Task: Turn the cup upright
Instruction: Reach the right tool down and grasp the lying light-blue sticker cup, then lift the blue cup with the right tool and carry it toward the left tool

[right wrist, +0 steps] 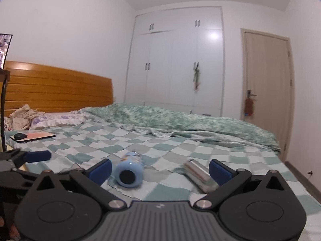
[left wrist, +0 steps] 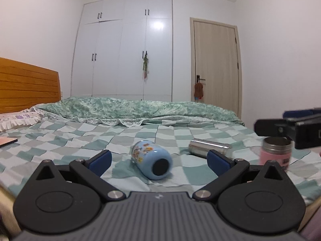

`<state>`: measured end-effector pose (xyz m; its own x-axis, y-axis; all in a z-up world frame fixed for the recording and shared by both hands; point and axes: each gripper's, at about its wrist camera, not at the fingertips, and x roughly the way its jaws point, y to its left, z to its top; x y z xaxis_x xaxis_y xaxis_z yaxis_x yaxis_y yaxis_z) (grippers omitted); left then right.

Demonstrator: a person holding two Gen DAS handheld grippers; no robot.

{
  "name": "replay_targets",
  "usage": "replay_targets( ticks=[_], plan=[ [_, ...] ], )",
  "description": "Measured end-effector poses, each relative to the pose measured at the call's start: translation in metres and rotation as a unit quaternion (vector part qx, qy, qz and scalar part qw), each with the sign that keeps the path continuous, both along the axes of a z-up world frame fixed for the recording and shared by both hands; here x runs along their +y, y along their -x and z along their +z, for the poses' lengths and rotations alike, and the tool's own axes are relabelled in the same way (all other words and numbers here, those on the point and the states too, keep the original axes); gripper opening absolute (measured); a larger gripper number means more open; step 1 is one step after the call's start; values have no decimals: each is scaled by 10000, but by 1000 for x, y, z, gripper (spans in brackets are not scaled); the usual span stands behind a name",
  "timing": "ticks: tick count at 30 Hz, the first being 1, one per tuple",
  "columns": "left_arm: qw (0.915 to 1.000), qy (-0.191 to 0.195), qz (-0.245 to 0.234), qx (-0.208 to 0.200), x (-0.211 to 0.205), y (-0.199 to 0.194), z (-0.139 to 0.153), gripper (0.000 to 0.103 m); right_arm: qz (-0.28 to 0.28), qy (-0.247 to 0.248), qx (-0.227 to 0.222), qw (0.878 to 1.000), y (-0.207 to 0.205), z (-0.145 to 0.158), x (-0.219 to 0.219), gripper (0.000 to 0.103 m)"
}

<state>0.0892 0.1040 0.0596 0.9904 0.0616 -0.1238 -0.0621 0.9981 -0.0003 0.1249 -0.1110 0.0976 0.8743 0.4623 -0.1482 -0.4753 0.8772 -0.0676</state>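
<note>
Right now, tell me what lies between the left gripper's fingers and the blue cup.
Only bare checked bedsheet. In the left wrist view the left gripper is open, and the blue cup lies on its side just ahead between the fingers, untouched.

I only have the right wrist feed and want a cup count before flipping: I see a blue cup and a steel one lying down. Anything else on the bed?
Observer: Yes, a pink cup with a steel rim stands upright, right of the steel cup.
Operator: Where is my right gripper relative to it?
Observer: The right gripper reaches in just above its rim; contact unclear.
Operator: And the left gripper?
Observer: The left gripper is open, framing the blue cup.
</note>
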Motion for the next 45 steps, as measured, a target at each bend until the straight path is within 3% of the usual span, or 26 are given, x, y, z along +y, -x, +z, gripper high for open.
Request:
replay_targets(
  ticks=[10, 18, 25, 29, 31, 36, 45],
  plan=[
    [9992, -116, 139, 367, 67, -66, -1, 103, 259, 538, 811, 9949, -91, 10, 105, 103],
    [9970, -116, 239, 728, 108, -116, -11, 103, 181, 1082, 1520, 9823, -159, -1, 177, 102],
    [9912, -134, 480, 1227, 133, -153, -28, 103, 4, 1272, 2275, 9654, -225, -22, 208, 99],
    [9890, -71, 530, 1382, 140, -160, -35, 103, -50, 1306, 2913, 9477, -264, -46, 222, 97],
    [9885, -92, 540, 1406, 140, -160, -36, 103, 25, 1319, 3284, 9353, -277, -60, 227, 84],
    [9889, -104, 566, 1371, 134, -142, -29, 103, 130, 701, 3387, 9382, -265, -62, 203, 83],
    [9913, -172, 476, 1216, 100, -66, -2, 103, 116, 299, 3348, 9417, -164, -30, 143, 83]
  ],
)
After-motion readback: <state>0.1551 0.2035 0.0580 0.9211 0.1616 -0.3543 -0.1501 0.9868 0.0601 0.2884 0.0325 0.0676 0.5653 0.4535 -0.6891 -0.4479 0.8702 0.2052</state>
